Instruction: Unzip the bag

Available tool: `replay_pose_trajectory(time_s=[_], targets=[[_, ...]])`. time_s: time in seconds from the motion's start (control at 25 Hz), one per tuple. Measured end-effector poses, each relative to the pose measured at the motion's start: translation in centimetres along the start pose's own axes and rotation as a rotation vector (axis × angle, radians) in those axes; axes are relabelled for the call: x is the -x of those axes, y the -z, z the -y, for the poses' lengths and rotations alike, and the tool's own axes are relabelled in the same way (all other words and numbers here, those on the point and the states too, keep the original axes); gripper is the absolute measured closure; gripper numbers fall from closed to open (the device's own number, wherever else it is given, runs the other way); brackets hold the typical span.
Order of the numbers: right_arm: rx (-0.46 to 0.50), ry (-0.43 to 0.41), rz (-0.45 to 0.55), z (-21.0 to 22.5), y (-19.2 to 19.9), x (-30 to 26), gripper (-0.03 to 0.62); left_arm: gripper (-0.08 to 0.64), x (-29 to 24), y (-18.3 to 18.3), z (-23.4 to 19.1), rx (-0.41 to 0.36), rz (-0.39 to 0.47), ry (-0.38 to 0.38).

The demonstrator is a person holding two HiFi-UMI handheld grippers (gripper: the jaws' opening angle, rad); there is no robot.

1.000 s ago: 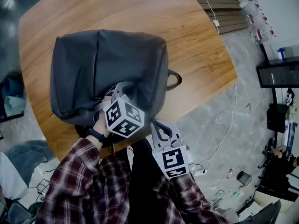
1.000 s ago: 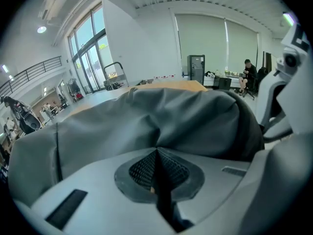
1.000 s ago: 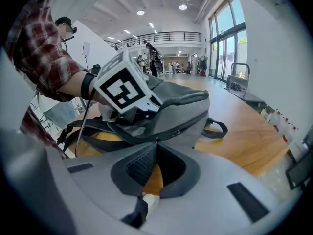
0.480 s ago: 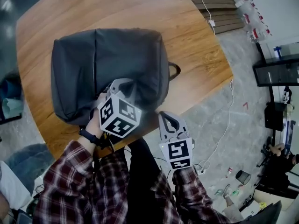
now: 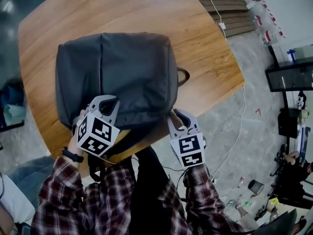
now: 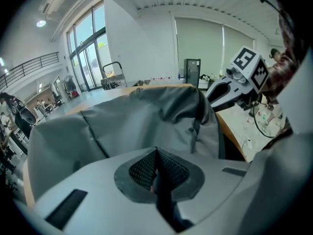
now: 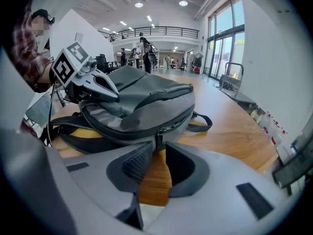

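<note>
**Grey backpack lies zipped on round-cornered wooden tabletop, two hand-held grippers at its near edge**

Nearest the head camera, red-and-black plaid sleeves point(image 5: 73, 195) are seen, each arm carrying a grey gripper topped by a black-and-white marker cube. The left hand-held gripper point(image 5: 106, 103) point(image 6: 156, 153) is laid over the near left edge of the bag. Its ribbed black pads are pressed together, and it cannot be made out whether any fabric is pinched between them. The right hand-held gripper point(image 5: 177, 115) point(image 7: 156, 146) is held at the bag's near right corner with a narrow gap between its jaws. Bare wood shows through that gap, and the small dark metal zipper pull point(image 7: 159, 132) hangs right at the jaw tips.

The soft grey fabric backpack point(image 5: 117, 67) point(image 7: 146, 94) point(image 6: 122, 126) is laid flat across the middle of the brown wooden tabletop point(image 5: 195, 38) point(image 7: 234, 126), and its dark zip line is seen closed along the side facing the right gripper. Black padded shoulder straps point(image 7: 80, 140) are tucked under its near edge. A dark carry loop point(image 5: 183, 77) point(image 7: 203, 121) sticks out from its right side.

Beyond the tabletop, a white cable point(image 5: 237, 131) is trailed over the grey speckled floor point(image 5: 254, 155).
</note>
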State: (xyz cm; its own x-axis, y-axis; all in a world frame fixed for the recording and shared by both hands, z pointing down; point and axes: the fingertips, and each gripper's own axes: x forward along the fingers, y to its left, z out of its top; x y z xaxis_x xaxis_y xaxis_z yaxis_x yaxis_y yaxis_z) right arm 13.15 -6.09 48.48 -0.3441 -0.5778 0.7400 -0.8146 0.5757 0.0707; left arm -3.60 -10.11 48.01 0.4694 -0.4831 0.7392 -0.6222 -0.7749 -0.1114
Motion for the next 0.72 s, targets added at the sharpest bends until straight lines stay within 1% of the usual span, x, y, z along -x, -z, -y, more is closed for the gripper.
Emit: replay_pose_trajectory(time_s=[0.08, 0.16, 0.28, 0.32, 0.36, 0.48, 0.6, 0.72], targets=[[0.030, -0.010, -0.020, 0.1, -0.1, -0.8, 0.512, 0.551, -0.1, 0.4, 0.3, 0.003, 0.006, 0.005], [0.050, -0.023, -0.032, 0.1, -0.2, -1.3, 0.512, 0.551, -0.4, 0.7, 0.6, 0.006, -0.007, 0.012], [0.075, -0.034, -0.020, 0.3, -0.5, -1.5, 0.513, 0.551, -0.7, 1.1, 0.8, 0.033, -0.017, 0.028], [0.079, -0.038, -0.013, 0.4, -0.6, -1.5, 0.520, 0.551, -0.6, 1.1, 0.8, 0.045, -0.015, 0.030], [0.083, -0.042, -0.006, 0.5, -0.7, -1.5, 0.545, 0.551, -0.6, 1.1, 0.7, 0.055, -0.013, 0.031], [0.096, -0.031, 0.011, 1.0, -1.0, -1.3, 0.552, 0.551, -0.6, 1.1, 0.8, 0.055, -0.011, 0.037], [0.091, -0.018, 0.020, 1.6, -1.0, -1.2, 0.555, 0.551, -0.5, 1.1, 1.1, 0.040, -0.010, 0.063], [0.041, -0.058, 0.042, 1.7, -1.1, -1.3, 0.557, 0.551, -0.3, 1.1, 1.5, 0.043, -0.007, 0.096]])
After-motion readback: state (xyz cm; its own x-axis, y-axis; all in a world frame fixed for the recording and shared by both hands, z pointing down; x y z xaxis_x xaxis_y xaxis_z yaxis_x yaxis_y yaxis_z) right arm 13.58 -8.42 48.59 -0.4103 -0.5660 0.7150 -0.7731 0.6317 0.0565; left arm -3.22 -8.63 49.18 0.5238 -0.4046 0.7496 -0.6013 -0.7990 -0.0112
